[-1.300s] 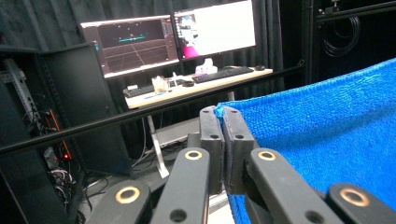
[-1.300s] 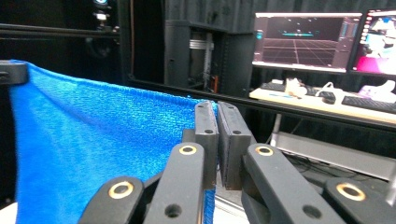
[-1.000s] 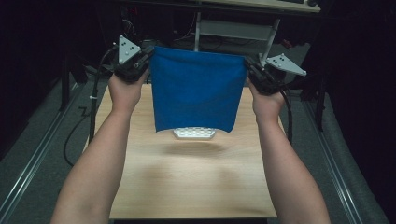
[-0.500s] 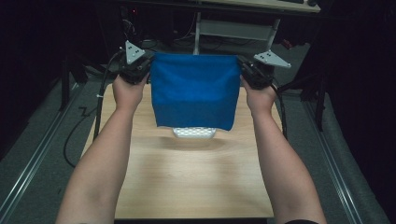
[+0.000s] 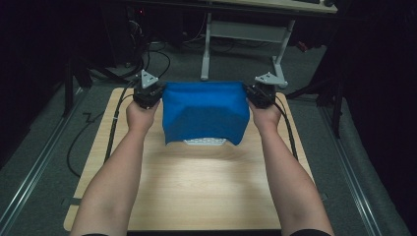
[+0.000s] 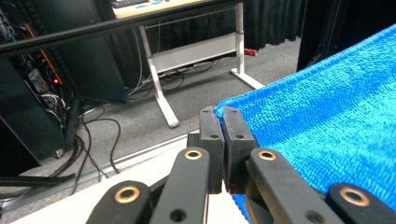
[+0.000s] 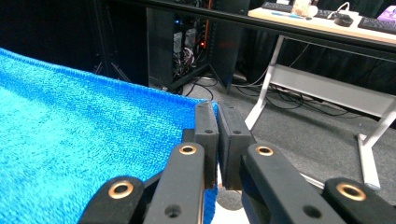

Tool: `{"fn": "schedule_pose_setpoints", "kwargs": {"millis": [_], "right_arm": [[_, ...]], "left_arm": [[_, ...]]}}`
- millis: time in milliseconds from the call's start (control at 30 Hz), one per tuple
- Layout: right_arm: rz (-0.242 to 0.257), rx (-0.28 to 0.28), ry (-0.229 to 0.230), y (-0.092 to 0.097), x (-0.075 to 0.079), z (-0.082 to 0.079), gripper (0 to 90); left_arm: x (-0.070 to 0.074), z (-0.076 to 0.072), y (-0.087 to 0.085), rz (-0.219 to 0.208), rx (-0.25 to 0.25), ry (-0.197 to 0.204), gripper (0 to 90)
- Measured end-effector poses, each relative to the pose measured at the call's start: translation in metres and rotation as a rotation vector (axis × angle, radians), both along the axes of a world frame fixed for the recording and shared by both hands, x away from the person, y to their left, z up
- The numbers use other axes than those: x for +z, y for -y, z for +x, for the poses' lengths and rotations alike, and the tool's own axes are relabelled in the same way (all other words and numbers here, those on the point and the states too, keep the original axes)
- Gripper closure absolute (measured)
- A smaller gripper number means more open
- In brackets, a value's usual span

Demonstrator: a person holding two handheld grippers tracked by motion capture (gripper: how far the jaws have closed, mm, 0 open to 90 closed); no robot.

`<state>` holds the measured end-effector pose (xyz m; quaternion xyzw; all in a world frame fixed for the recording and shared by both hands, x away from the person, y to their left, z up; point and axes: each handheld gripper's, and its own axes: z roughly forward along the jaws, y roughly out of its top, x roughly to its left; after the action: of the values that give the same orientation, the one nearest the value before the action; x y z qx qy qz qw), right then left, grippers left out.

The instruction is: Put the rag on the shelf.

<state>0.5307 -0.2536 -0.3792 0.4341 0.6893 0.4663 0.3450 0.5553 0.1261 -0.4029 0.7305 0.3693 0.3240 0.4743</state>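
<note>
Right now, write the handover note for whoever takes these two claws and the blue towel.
Left claw: shut on the towel's corner, at the table's far left.
Right claw: shut on the opposite corner, at the far right.
Blue towel: held up off the wooden table, top edge stretched between the claws, the rest hanging. A small white patterned object lies on the table under its lower edge.
Done: both corners gripped, towel lifted and spread.
Left: probably lay or fold the towel; keep both claws closed and the edge taut until then.
</note>
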Motion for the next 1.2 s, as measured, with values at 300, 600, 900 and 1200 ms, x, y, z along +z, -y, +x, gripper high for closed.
{"fn": "schedule_pose_setpoints", "kwargs": {"millis": [300, 600, 900, 1200], "right_arm": [[0.018, 0.019, -0.035, 0.007, -0.027, -0.005, 88.1], [0.043, 0.019, -0.084, 0.013, -0.052, -0.013, 88.1], [0.052, 0.015, -0.120, 0.013, -0.072, -0.018, 88.1], [0.064, 0.017, -0.156, 0.012, -0.087, -0.020, 87.9]], "left_arm": [[-0.029, -0.007, 0.001, 0.015, -0.025, -0.060, 88.5], [-0.057, -0.017, 0.004, 0.004, -0.049, -0.132, 88.5], [-0.074, -0.021, 0.004, 0.000, -0.049, -0.187, 88.5], [-0.089, -0.023, 0.003, 0.001, -0.046, -0.228, 88.2]]}}
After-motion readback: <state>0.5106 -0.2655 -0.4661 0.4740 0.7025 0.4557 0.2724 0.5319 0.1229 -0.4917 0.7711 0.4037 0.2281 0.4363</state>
